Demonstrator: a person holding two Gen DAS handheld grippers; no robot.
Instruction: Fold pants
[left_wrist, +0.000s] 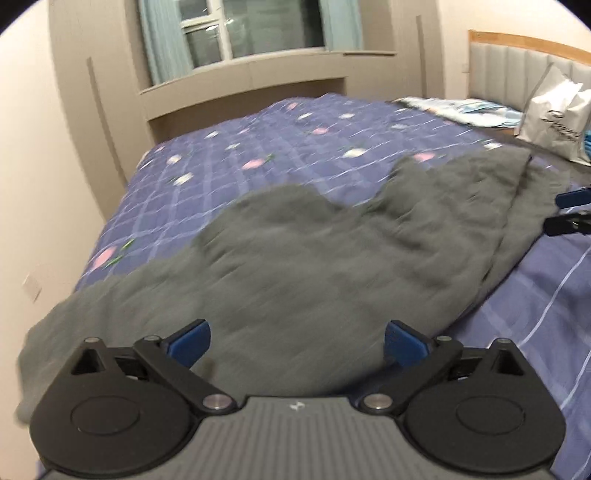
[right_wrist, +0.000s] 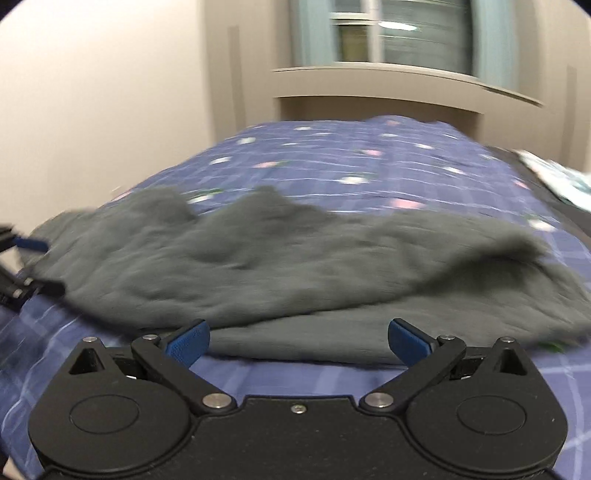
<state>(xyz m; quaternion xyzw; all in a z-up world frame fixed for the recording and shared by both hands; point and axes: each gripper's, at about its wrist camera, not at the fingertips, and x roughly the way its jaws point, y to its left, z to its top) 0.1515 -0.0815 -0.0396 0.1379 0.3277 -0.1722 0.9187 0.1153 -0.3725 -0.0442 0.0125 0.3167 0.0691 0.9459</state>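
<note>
grey pants (left_wrist: 295, 251) lie rumpled on the bed, both grippers hanging over them with nothing in hand.

the pants are spread across the near part of the blue checked bedspread (left_wrist: 280, 147), one layer doubled over another along the near edge in the right wrist view (right_wrist: 295, 258). the left gripper (left_wrist: 297, 338) sits low over the cloth, its jaws wide apart and holding nothing; the blue pads (left_wrist: 190, 341) show on either side with grey fabric between them. the right gripper (right_wrist: 299, 338) is just short of the pants' folded edge, its jaws also wide apart and bare. a white bag (left_wrist: 554, 110) leans by the padded headboard (left_wrist: 509, 66), and a window (left_wrist: 258, 29) with pale curtains is across the room. both views are smeared with blur.
</note>
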